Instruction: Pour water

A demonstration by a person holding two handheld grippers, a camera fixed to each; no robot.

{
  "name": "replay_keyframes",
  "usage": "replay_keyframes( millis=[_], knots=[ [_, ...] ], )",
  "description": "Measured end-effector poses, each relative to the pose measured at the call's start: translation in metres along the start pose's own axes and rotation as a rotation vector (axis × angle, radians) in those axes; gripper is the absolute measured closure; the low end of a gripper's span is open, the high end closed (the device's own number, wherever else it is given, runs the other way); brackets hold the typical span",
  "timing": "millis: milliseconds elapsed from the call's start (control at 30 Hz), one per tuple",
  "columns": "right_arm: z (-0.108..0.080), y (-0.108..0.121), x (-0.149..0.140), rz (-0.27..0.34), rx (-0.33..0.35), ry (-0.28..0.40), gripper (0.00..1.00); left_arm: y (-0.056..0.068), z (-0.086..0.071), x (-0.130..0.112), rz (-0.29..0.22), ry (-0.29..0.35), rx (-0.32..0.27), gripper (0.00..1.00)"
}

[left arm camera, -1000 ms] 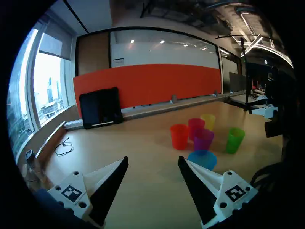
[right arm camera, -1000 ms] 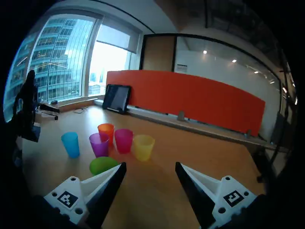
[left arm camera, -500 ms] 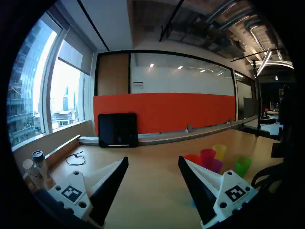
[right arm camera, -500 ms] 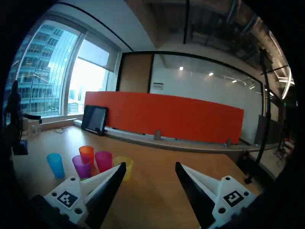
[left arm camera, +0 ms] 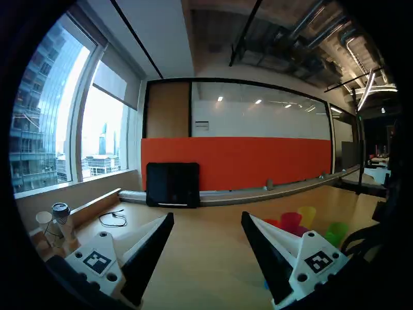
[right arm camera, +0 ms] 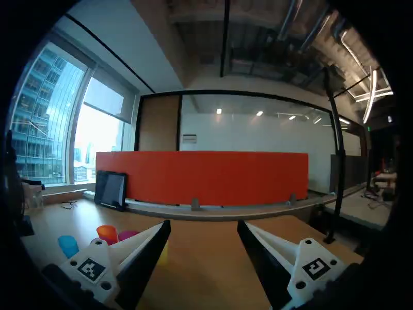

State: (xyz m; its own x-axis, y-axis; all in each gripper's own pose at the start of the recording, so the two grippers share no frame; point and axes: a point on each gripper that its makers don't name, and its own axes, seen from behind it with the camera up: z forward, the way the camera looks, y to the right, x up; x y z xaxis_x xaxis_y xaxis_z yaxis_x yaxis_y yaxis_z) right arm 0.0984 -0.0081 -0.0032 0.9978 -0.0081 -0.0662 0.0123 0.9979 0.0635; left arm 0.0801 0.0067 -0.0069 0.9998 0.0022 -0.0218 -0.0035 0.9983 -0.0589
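Several coloured plastic cups stand on the wooden table. In the left gripper view a yellow cup (left arm camera: 307, 215), a pink cup (left arm camera: 290, 221) and a green cup (left arm camera: 336, 232) peek out behind the right finger of my left gripper (left arm camera: 206, 219), which is open with nothing in it. In the right gripper view a blue cup (right arm camera: 68, 245), an orange cup (right arm camera: 106, 233) and a pink cup (right arm camera: 127, 235) sit low at the left, partly behind the left finger of my right gripper (right arm camera: 203, 226), which is open too. Both grippers point level, above the table.
A dark tablet (left arm camera: 172, 184) leans against the orange partition (left arm camera: 237, 161) at the back of the table. A cable (left arm camera: 113, 219) lies near it. A paper cup with a lid (left arm camera: 62, 218) stands on the window sill at the left. A black pole (right arm camera: 336, 170) rises at the right.
Both grippers have tilted upward over the last second. The cups have sunk to the bottom of each view and more ceiling shows. The jaws stay equally wide.
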Motion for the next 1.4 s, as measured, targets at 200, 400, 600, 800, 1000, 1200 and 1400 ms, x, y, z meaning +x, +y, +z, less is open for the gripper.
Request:
replay_keyframes(
  millis=[200, 400, 600, 800, 1000, 1200, 1400],
  knots=[
    [-0.003, 0.004, 0.007, 0.002, -0.036, 0.026, 0.00, -0.003, -0.001, -0.001, 0.011, 0.008, 0.028, 0.03],
    [-0.007, 0.006, 0.001, -0.004, -0.064, 0.027, 0.00, 0.000, -0.002, -0.005, 0.028, 0.013, 0.038, 0.03],
    [-0.012, 0.005, 0.002, -0.010, -0.082, 0.039, 0.00, 0.007, -0.002, -0.013, 0.042, 0.015, 0.042, 0.03],
    [-0.018, 0.002, 0.005, 0.004, -0.074, 0.046, 0.00, 0.013, -0.003, -0.013, 0.036, 0.036, 0.051, 0.03],
    [-0.021, 0.001, 0.002, -0.004, -0.077, 0.035, 0.00, 0.015, -0.005, -0.021, 0.035, 0.040, 0.061, 0.03],
    [-0.023, -0.001, 0.002, -0.004, -0.081, 0.032, 0.00, 0.013, -0.006, -0.034, 0.030, 0.031, 0.067, 0.03],
    [-0.024, -0.004, 0.003, 0.002, -0.081, 0.035, 0.00, 0.006, -0.006, -0.044, 0.031, 0.028, 0.072, 0.03]
  ],
)
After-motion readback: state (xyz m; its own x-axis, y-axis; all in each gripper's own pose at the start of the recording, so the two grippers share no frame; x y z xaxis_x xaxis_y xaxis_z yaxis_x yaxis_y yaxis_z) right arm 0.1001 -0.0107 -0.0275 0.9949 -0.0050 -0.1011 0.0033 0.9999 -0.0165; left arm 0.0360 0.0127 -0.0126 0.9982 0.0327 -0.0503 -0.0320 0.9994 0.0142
